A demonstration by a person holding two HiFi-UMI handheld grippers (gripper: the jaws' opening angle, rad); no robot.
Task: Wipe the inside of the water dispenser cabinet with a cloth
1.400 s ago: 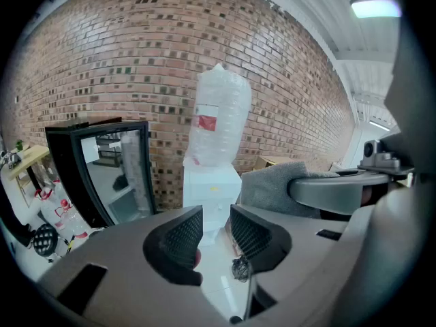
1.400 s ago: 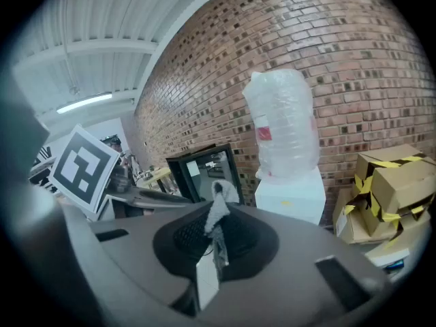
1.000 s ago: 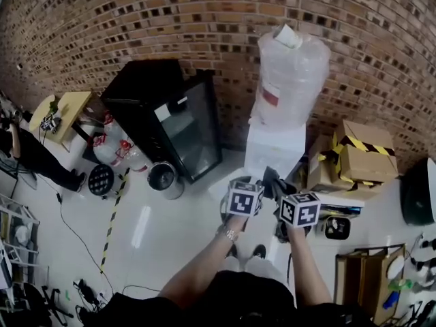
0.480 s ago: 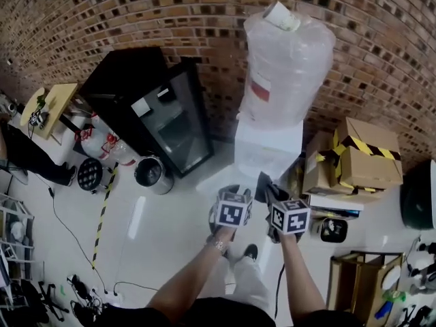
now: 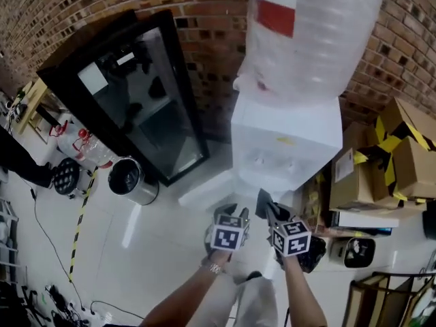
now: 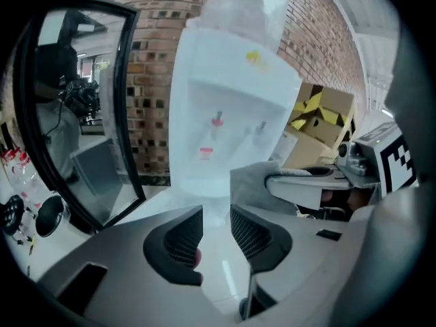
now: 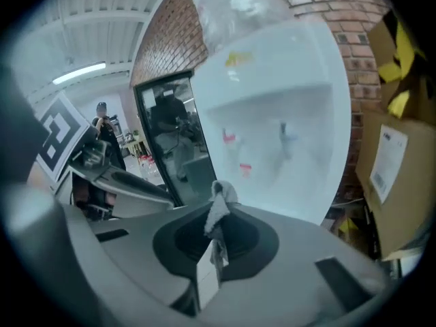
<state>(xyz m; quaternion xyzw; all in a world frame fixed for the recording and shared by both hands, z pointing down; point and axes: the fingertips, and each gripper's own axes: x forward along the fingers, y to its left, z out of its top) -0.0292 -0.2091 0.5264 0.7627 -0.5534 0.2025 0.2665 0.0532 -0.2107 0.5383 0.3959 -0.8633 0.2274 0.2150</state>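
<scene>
The white water dispenser stands against the brick wall with a plastic-wrapped bottle on top. Its taps face me in the left gripper view and the right gripper view. My right gripper hangs just in front of its lower part, shut on a grey cloth. The same cloth shows beside the left jaws. My left gripper is level with it, to its left. That gripper is open by a narrow gap with nothing in it. The cabinet's inside is hidden.
A black glass-door fridge stands left of the dispenser, with a round bin at its foot. Taped cardboard boxes are stacked on the right. A white panel lies low beside the dispenser's base.
Both grippers and my head have come closer to the dispenser, which now fills the upper middle of the head view. The cloth stays pinched in the right gripper.
</scene>
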